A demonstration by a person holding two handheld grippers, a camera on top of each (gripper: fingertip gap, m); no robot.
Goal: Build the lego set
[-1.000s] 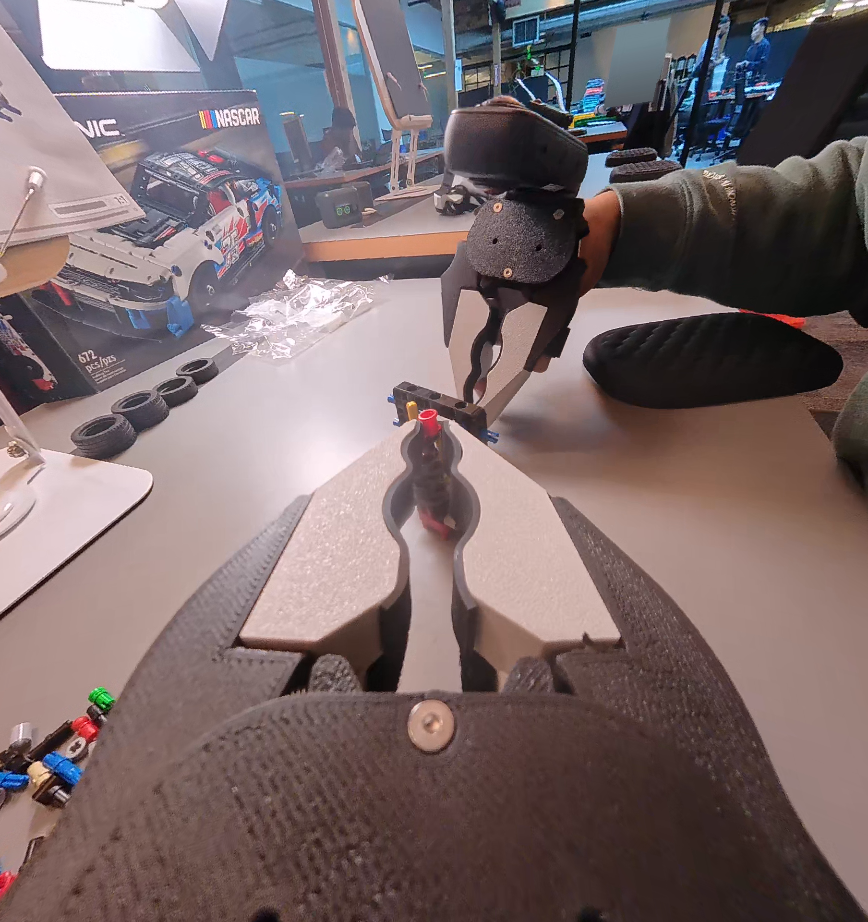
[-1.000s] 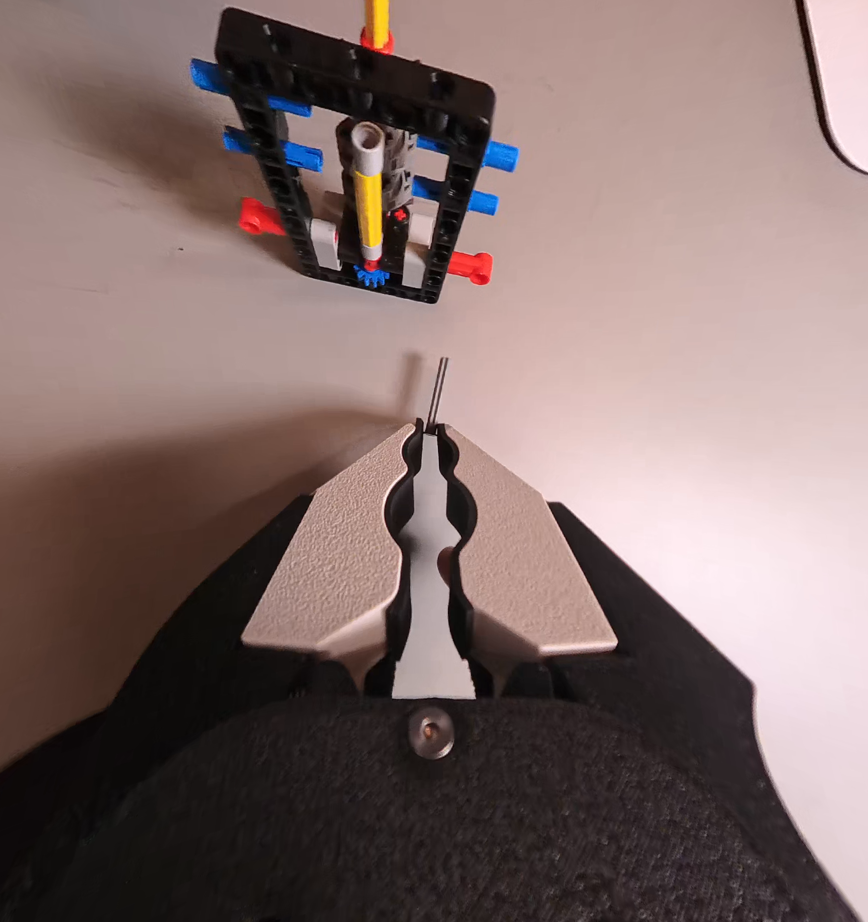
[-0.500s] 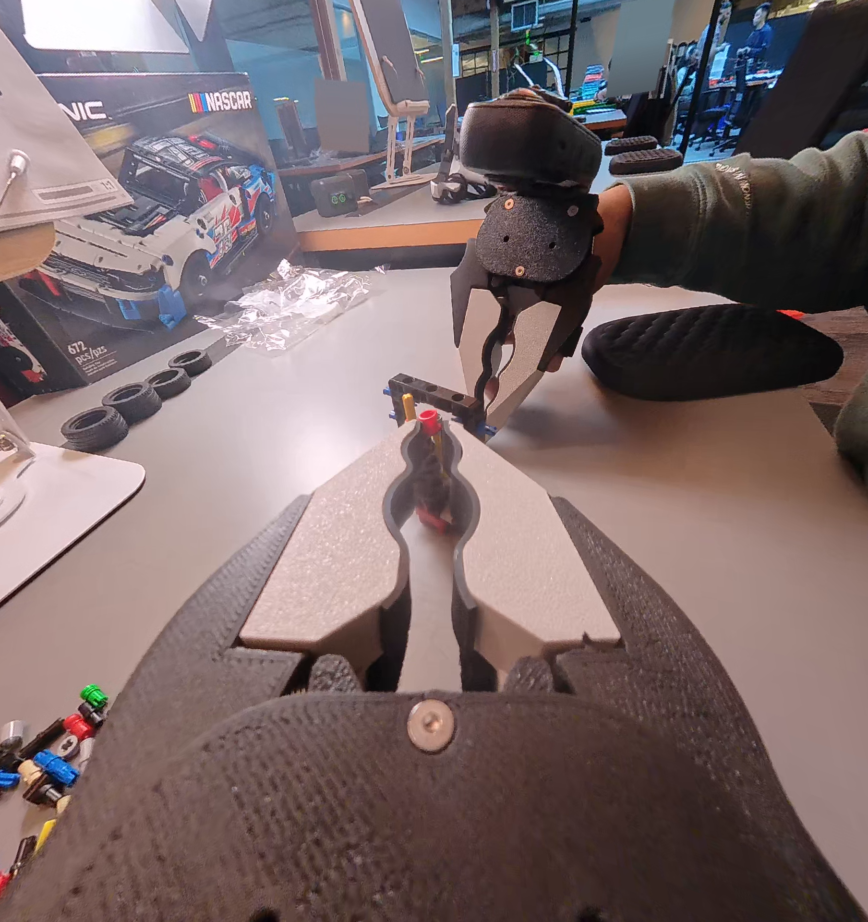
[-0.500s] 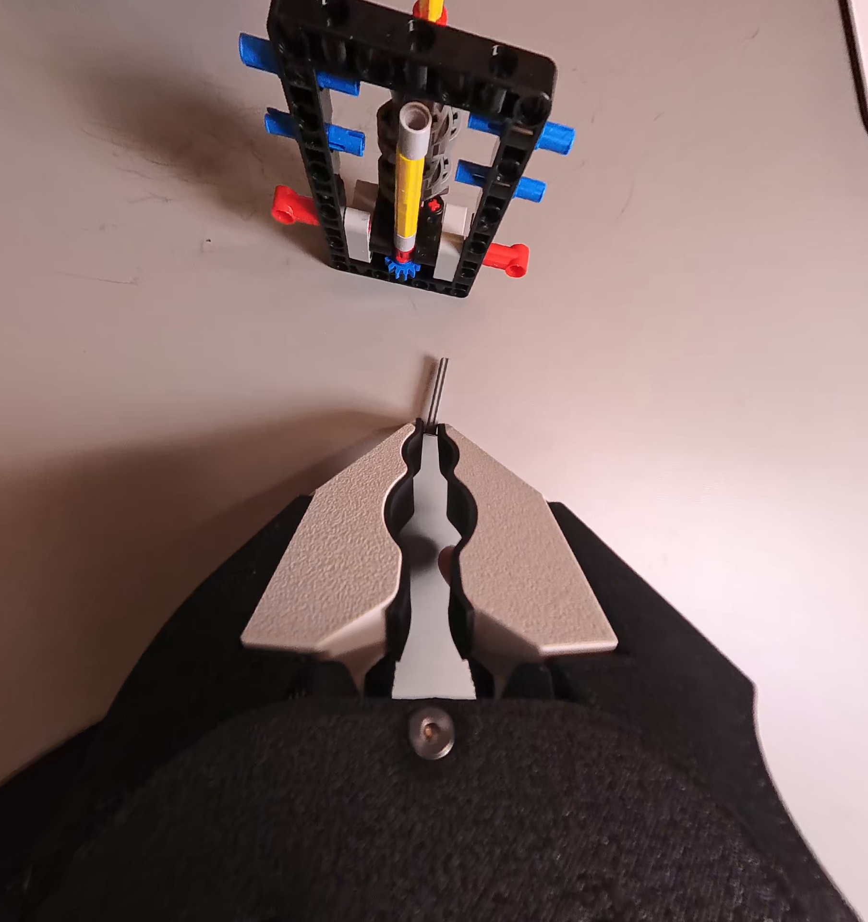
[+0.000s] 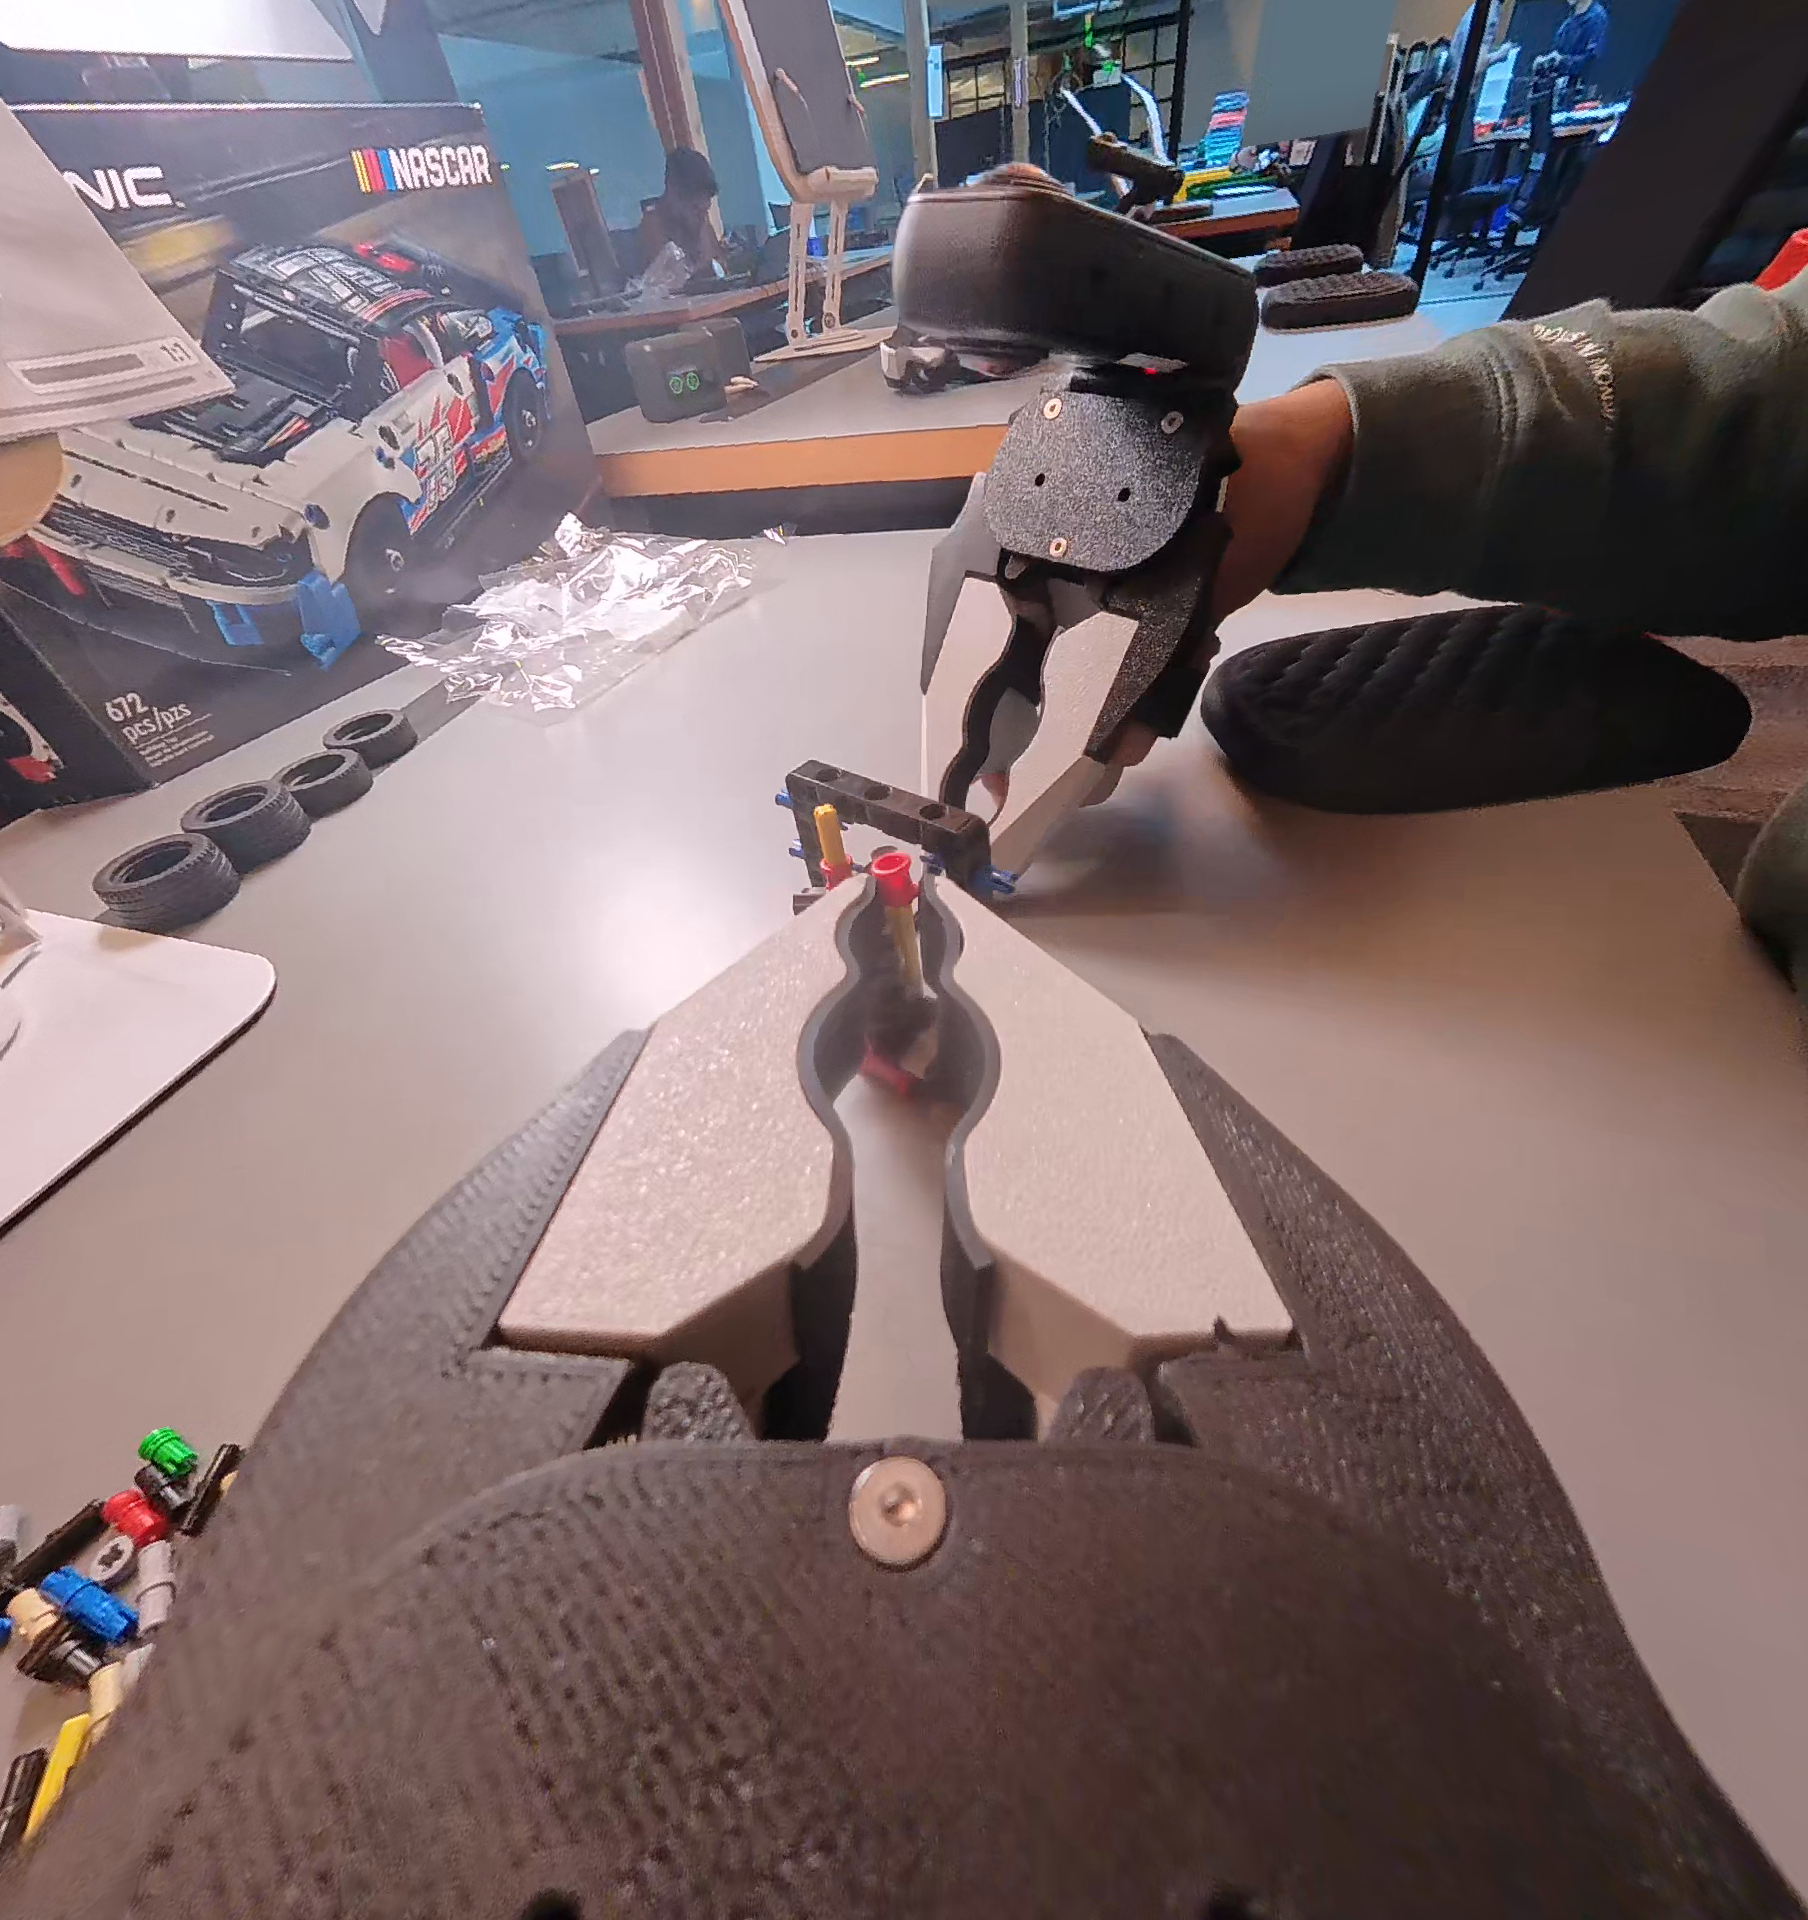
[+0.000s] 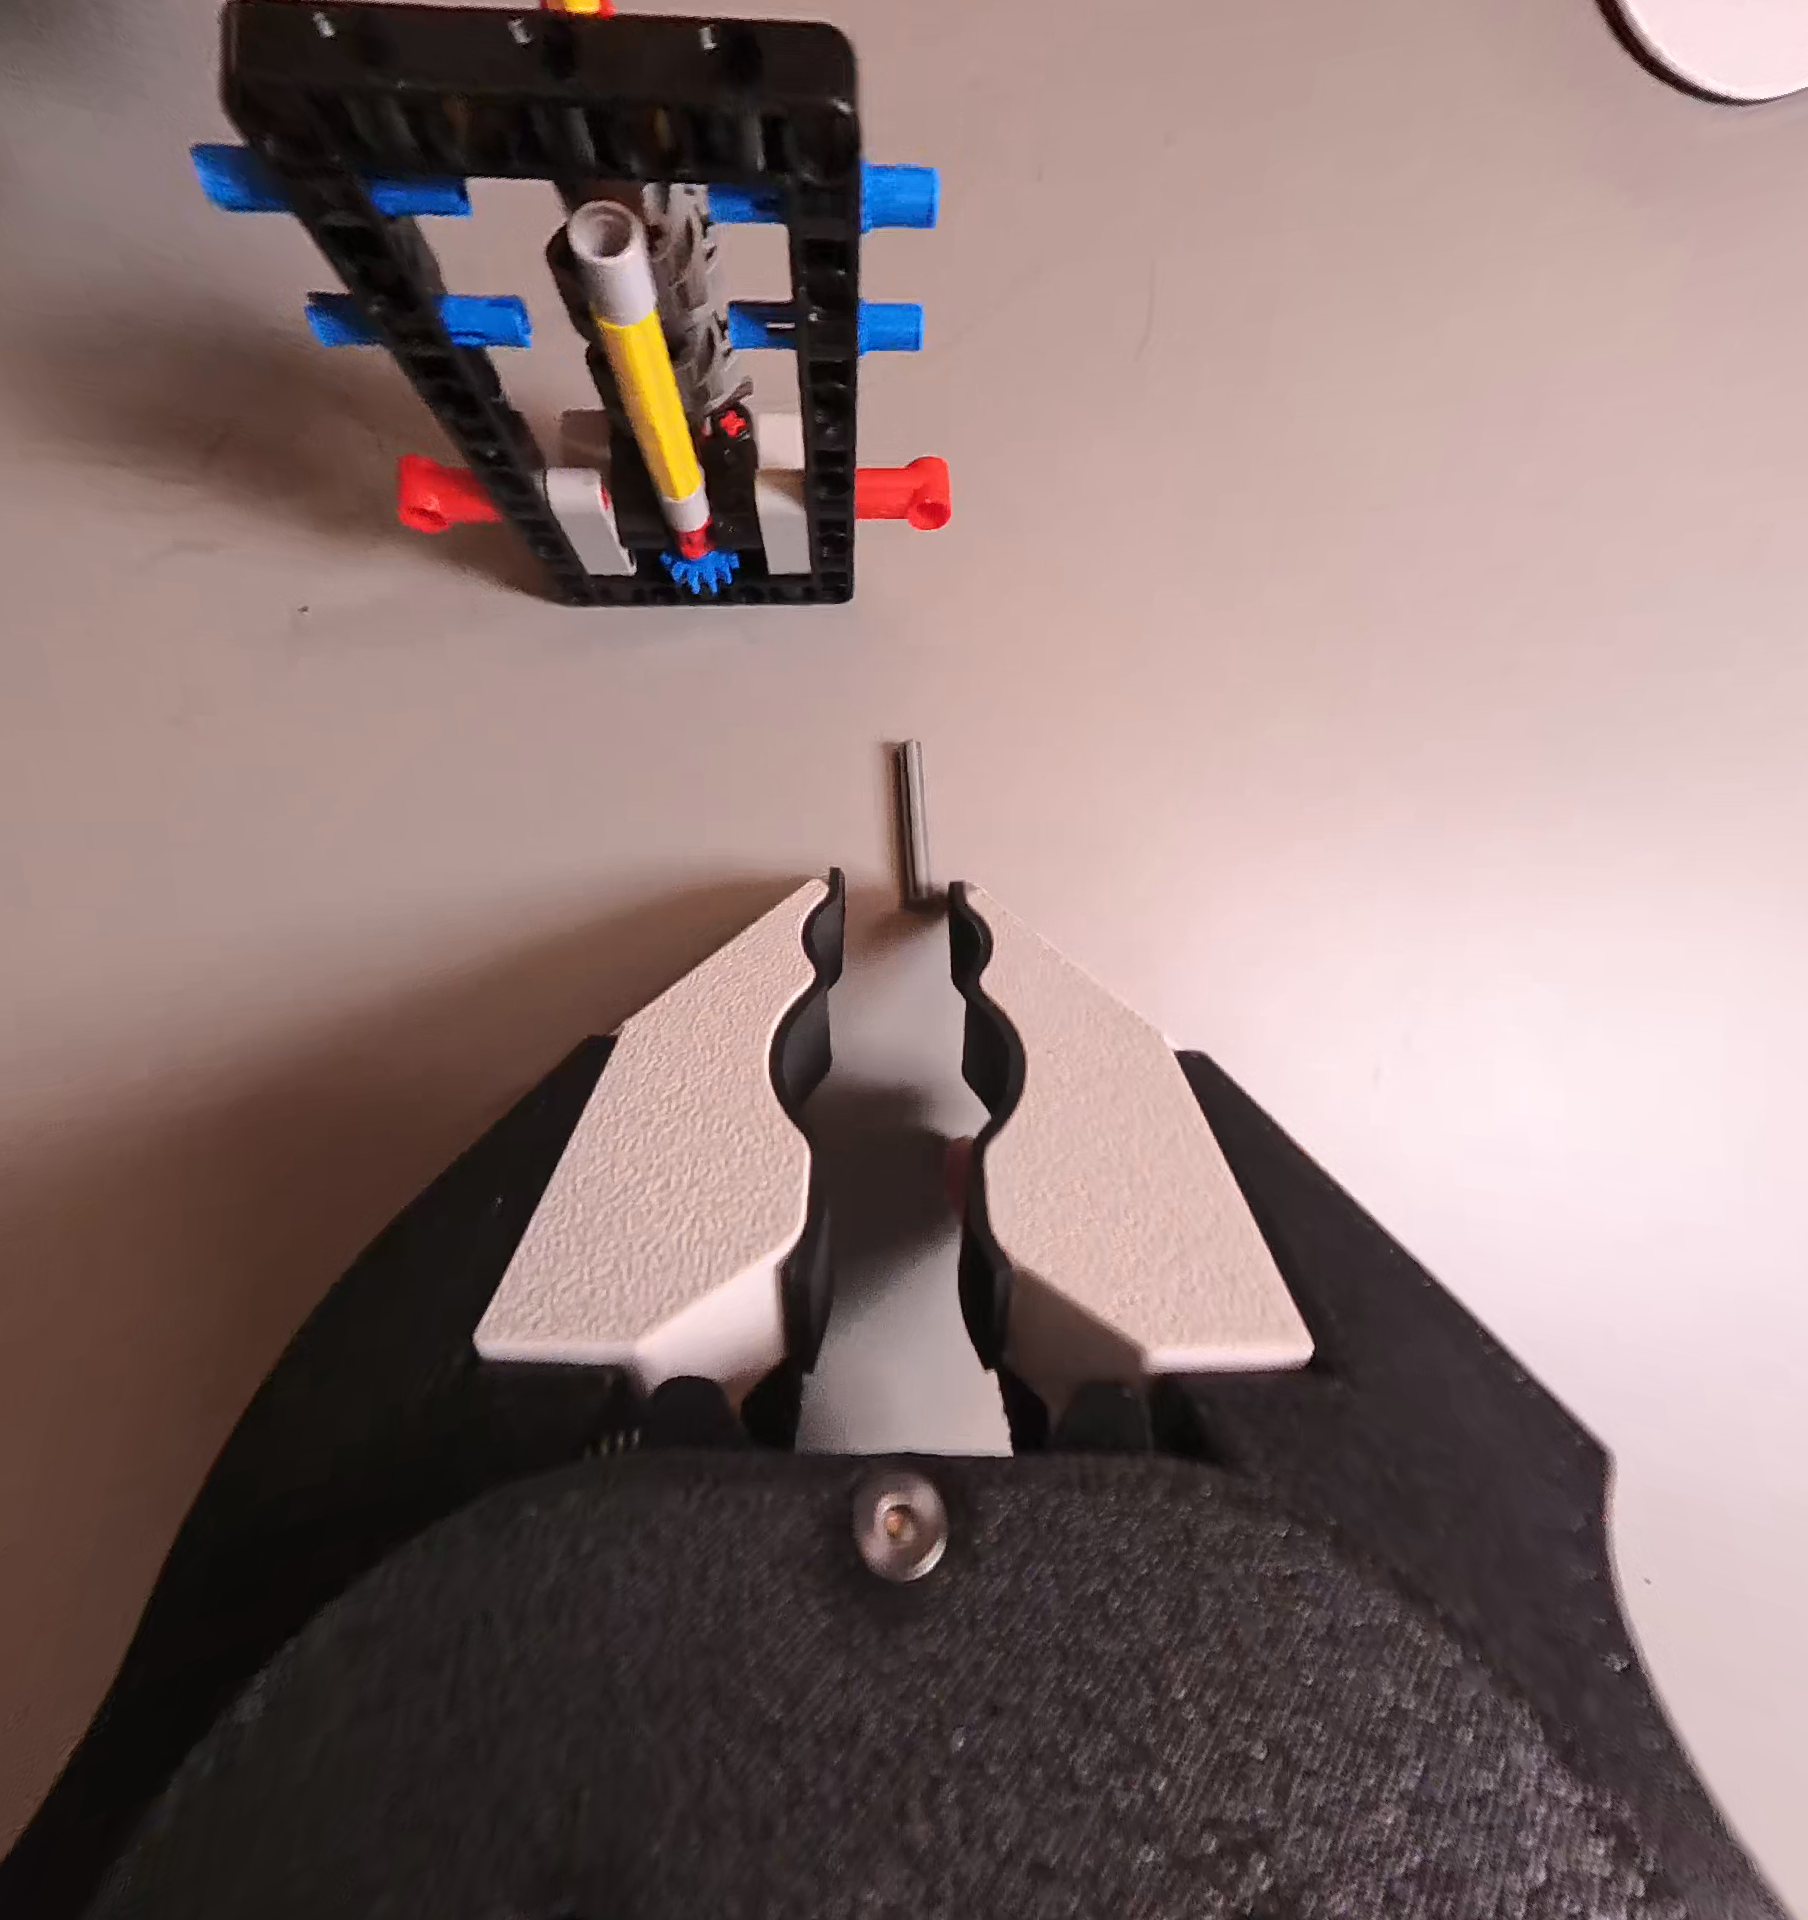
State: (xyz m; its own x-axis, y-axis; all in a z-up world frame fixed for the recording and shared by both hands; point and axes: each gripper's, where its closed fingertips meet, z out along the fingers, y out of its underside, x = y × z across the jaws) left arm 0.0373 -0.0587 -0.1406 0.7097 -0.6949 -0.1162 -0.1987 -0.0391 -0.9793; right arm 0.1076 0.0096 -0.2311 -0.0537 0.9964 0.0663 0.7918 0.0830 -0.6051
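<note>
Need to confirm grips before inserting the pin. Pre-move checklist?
1. Left tool shut on frame assembly: ok.
2. Right tool gripping grey pin: not ok, jaws stand apart.
3. Pin lying flat on table or leaning on a finger: cannot tell.
4. Bare table between pin and frame assembly: ok.
5. Target hole for the pin identified: cannot tell.

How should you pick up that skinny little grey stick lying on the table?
Grip the thin grey axle across its middle, coming straight down from above. It lies flat on the table, pointing away from the open right tool, so its long sides are free for one finger each. It is slim and round and may roll, so close gently and squarely.
</note>
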